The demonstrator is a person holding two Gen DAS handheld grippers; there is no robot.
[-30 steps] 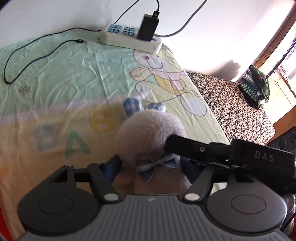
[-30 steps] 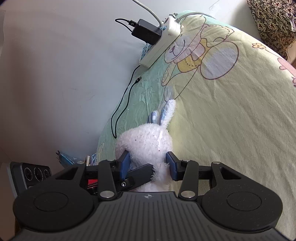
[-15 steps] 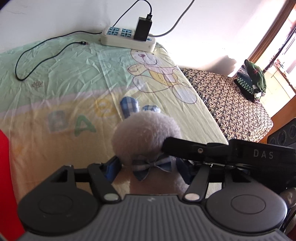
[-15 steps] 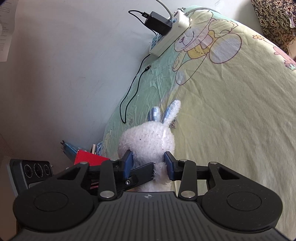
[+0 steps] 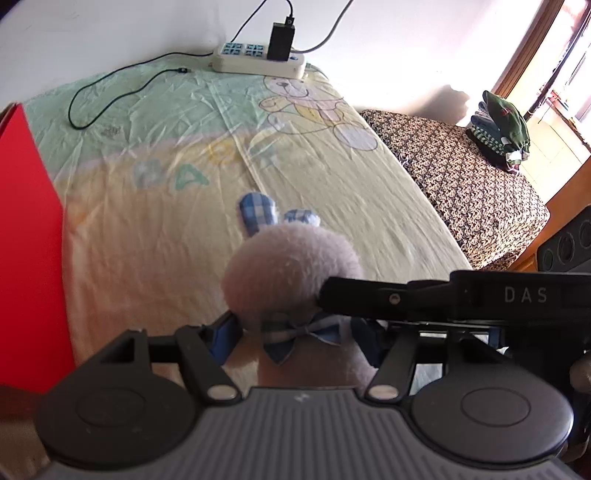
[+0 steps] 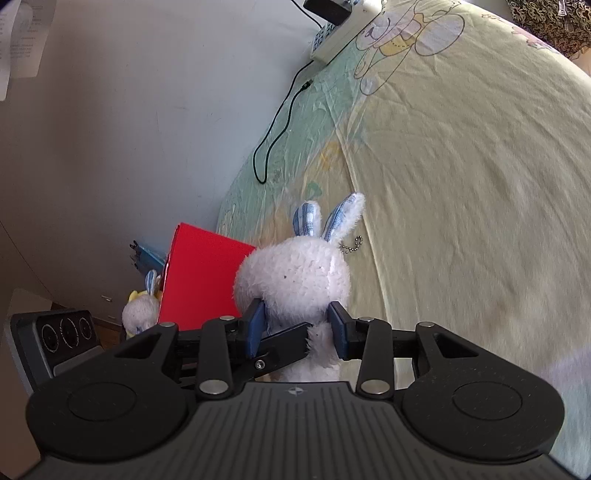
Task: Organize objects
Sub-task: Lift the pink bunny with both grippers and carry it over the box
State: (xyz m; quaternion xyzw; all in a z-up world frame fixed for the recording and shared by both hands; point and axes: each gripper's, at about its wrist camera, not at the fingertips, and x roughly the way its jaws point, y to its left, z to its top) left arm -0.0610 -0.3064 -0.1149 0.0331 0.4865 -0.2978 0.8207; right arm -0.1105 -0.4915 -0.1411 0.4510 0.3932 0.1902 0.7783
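We hold a white plush bunny (image 6: 295, 280) between both tongs, above a bed covered by a pale yellow and green sheet (image 5: 155, 221) printed with a teddy bear and letters.

Our right tongs (image 6: 297, 328) pinch the bunny just under its head, one blue pad (image 6: 255, 326) pressed into the fur on each side. These tongs point forward and only a little downward, toward the wall. The bunny's blue checked ears stand up just past the pads, and a short bead chain hangs beside the right ear.

Our left tongs (image 5: 295, 336) tilt steeply down toward the bed and pinch the same bunny (image 5: 291, 266) around its body, below the blue checked bow tie at its neck. The blue pads sit against the plush on both sides. One black finger of the right tongs (image 5: 388, 297) crosses in from the right of the left tongs and touches the bunny's head.

To the left of both tongs stands a red box (image 6: 201, 280). Beyond it, near the wall, a second small plush toy (image 6: 142, 312) sits low on the left. Far ahead of the tongs, at the head of the bed, lies a white power strip (image 5: 258, 61) with a black charger (image 5: 281, 35) plugged in, and a thin black cable (image 5: 110, 92) curls across the sheet. To the right of the left tongs, a dark patterned cover (image 5: 461, 177) spreads across the rest of the bed, with a pile of folded clothes (image 5: 498, 129) at its far end.
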